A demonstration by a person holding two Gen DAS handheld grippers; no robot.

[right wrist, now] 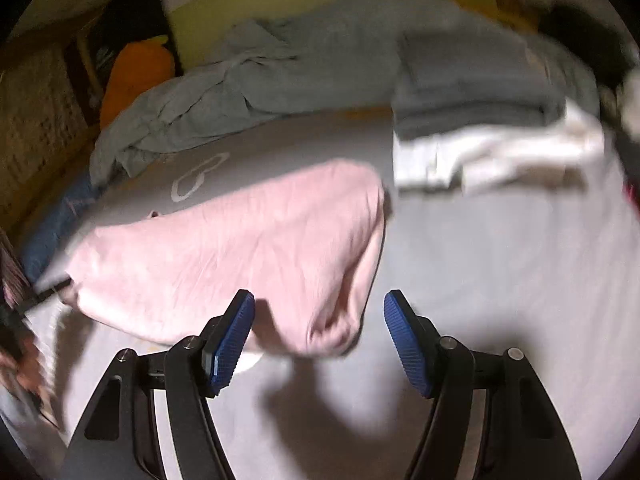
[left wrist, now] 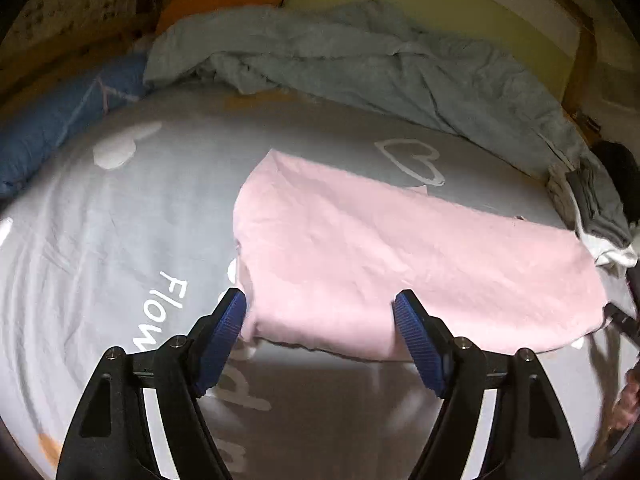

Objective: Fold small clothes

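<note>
A pink garment (left wrist: 384, 256) lies spread on the grey bed sheet (left wrist: 120, 216). My left gripper (left wrist: 320, 308) is open, its blue pads just above the garment's near edge at its left end. In the right wrist view the same pink garment (right wrist: 240, 248) lies ahead and to the left. My right gripper (right wrist: 319, 308) is open over the garment's near right corner, which bulges up between the pads. Neither gripper holds anything.
A crumpled grey-blue blanket (left wrist: 360, 64) lies along the far side of the bed. Folded grey and white clothes (right wrist: 480, 128) are stacked at the right. A blue pillow (left wrist: 60, 120) lies at the far left, an orange cushion (right wrist: 136, 76) behind.
</note>
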